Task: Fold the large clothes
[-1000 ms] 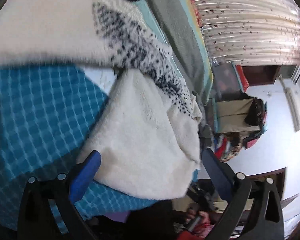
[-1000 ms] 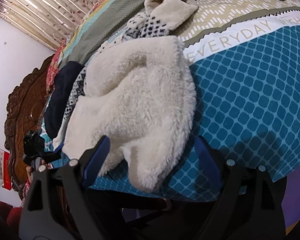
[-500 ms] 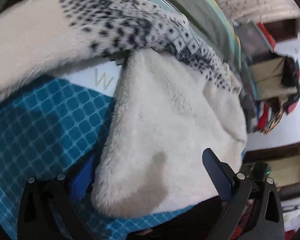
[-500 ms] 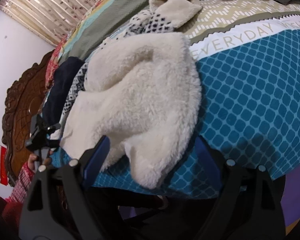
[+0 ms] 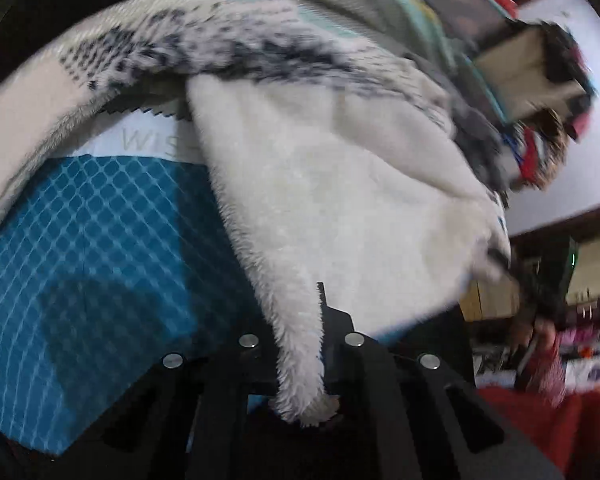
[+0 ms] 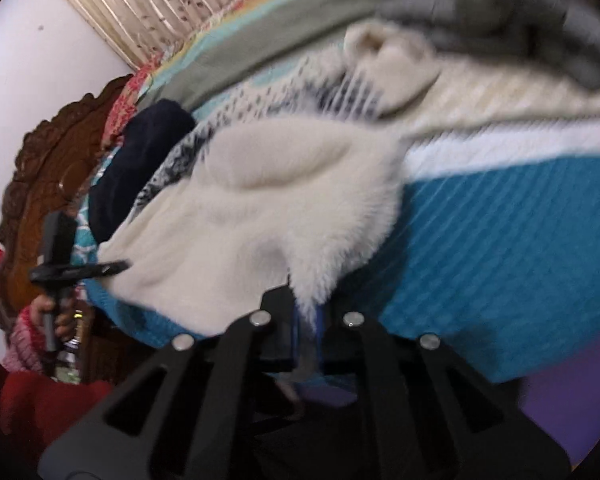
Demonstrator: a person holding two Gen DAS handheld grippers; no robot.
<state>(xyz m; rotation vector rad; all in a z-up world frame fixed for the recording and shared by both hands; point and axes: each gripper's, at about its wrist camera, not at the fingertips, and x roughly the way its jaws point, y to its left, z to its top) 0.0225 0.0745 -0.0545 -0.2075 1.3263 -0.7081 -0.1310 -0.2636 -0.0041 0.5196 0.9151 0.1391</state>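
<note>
Bed: the bedspread [image 5: 100, 248], teal with a pale lattice and a white band of lettering, covers the bed that carries everything; a grey-green blanket [image 6: 284, 52] lies along the far side.
Garment: a large cream fleece garment [image 5: 340, 200] with a black-and-white speckled knit panel sprawls over the near part of the bed, its lower edge at the bed's near edge. A dark navy item [image 6: 140, 160] lies beside it toward the carved wooden headboard [image 6: 48, 168].
Left tongs [image 5: 300, 376]: closing on a fluffy corner of the fleece; the cloth runs down between the two fingers and a tuft pokes out below, so they are pinching the garment.
Right tongs [image 6: 306, 320]: pressed together on another near edge of the same fleece, well apart from the left grip; a thin fold of cream pile disappears between the blue pads.
Person: a hand [image 6: 56, 316] in a pink sleeve holds the left tool, seen from the right wrist camera.
Step in hand: judging by both edges being gripped, this is the pick-up before the first fold; nothing looks folded yet.
Next move calls for: lifting both corners together and keeping them apart so the thick cloth hangs flat, then carrying the near edge over onto the far half. Thick pile may slip from a shallow pinch.
</note>
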